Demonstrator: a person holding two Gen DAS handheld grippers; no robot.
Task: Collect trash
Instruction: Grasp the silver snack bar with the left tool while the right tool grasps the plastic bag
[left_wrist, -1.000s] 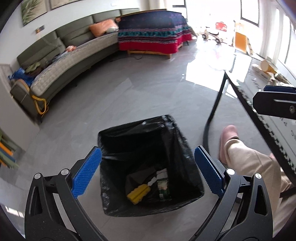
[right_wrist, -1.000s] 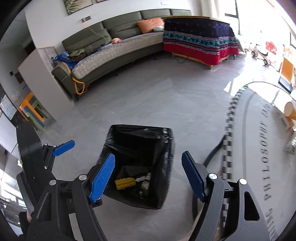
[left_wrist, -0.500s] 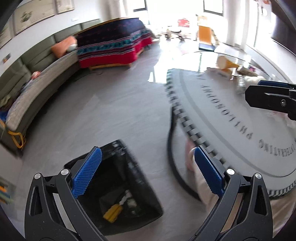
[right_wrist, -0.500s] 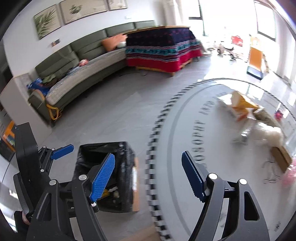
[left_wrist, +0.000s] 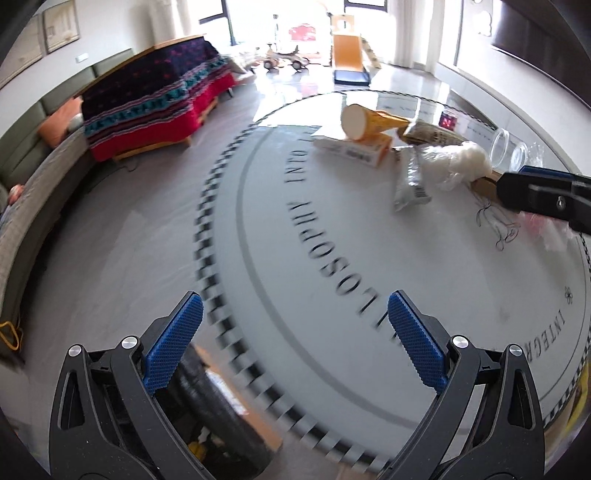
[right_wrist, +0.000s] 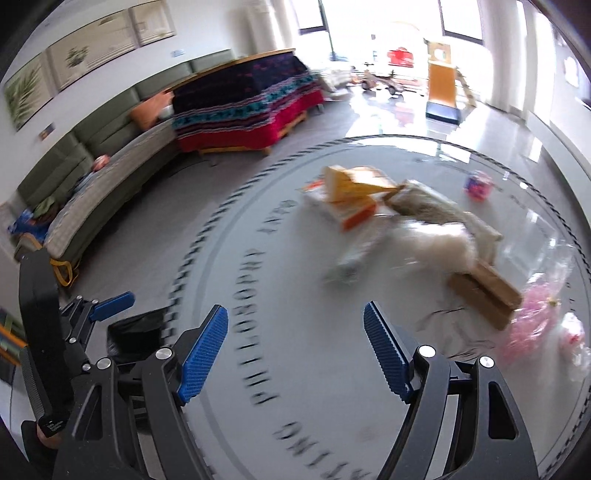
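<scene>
A round glass table (left_wrist: 332, 258) with black lettering carries a pile of trash at its far side: a yellow paper cup (left_wrist: 369, 120), an orange-white box (left_wrist: 354, 149), a silver wrapper (left_wrist: 410, 181), white crumpled plastic (left_wrist: 458, 162), a brown cardboard piece (right_wrist: 484, 291) and pink plastic (right_wrist: 535, 314). The black trash bag bin (right_wrist: 136, 332) stands on the floor left of the table. My left gripper (left_wrist: 295, 339) is open and empty over the table's near edge. My right gripper (right_wrist: 295, 350) is open and empty above the table, short of the trash.
A green sofa (right_wrist: 92, 177) runs along the left wall, with a patterned red and blue blanket (right_wrist: 243, 107) over furniture behind it. A clear glass jar (left_wrist: 506, 147) lies at the table's far right. Grey floor (left_wrist: 110, 221) lies between sofa and table.
Both grippers swung right and up from above the trash bin to over the glass table. The trash pile came into fuller view. Both stayed open.
</scene>
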